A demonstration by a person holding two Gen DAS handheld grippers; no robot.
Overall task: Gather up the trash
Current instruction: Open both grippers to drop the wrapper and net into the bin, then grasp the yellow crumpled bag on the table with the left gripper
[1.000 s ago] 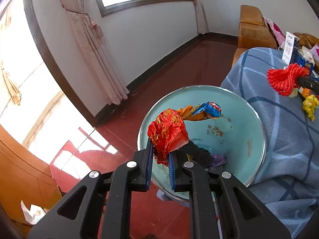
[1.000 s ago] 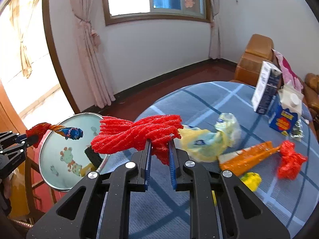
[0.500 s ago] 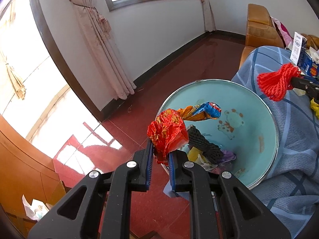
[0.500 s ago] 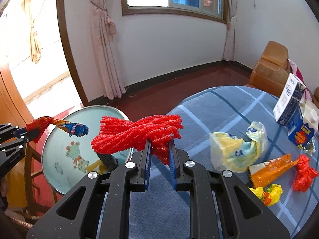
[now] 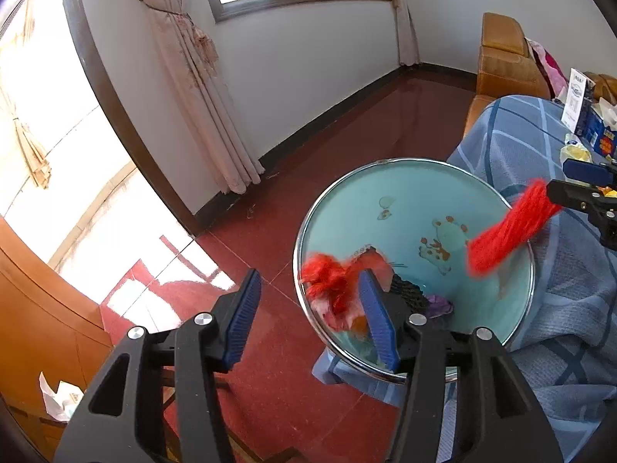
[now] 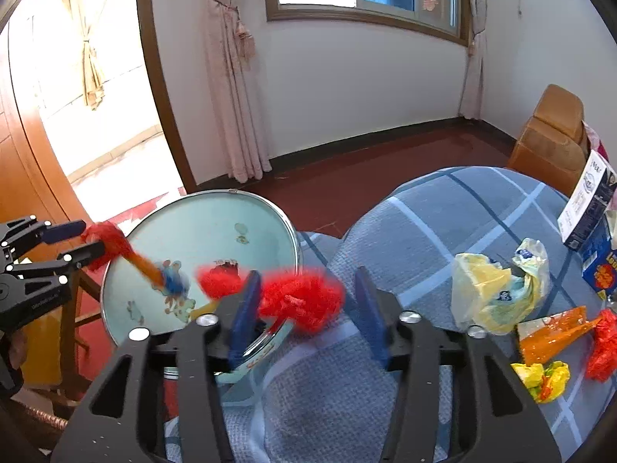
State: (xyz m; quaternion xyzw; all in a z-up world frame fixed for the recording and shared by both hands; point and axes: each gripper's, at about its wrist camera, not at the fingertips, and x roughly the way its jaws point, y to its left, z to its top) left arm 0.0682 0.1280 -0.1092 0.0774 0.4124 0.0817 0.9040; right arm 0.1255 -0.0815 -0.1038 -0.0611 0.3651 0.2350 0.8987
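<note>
Trash fills both views, much of it blurred. In the left wrist view, a crumpled red wrapper shows between the two blue pads of the left claw in the lower middle of the frame, over the near rim of a pale blue enamel basin. The jaws are opening and the pads no longer press on the wrapper. Dark mesh netting and a purple scrap lie in the basin bottom. At the right edge, the right claw reaches in with a red foam net sleeve blurred just below it, over the basin's right rim. A blue plaid cloth covers the surface at the right, and red floor tiles spread across the middle.

In the right wrist view, the right claw stands in the lower middle, its jaws opening, the red foam net sleeve blurred between the blue pads without being pressed. The basin lies left of centre, beside the blue plaid cloth. At the left edge, the left claw is parted, with the red wrapper at its tips, its orange and blue tail slanting over the basin. On the cloth at the right lie a yellow plastic bag, an orange wrapper, a yellow crumpled wrapper, another red net, and cartons at the edge.
</note>
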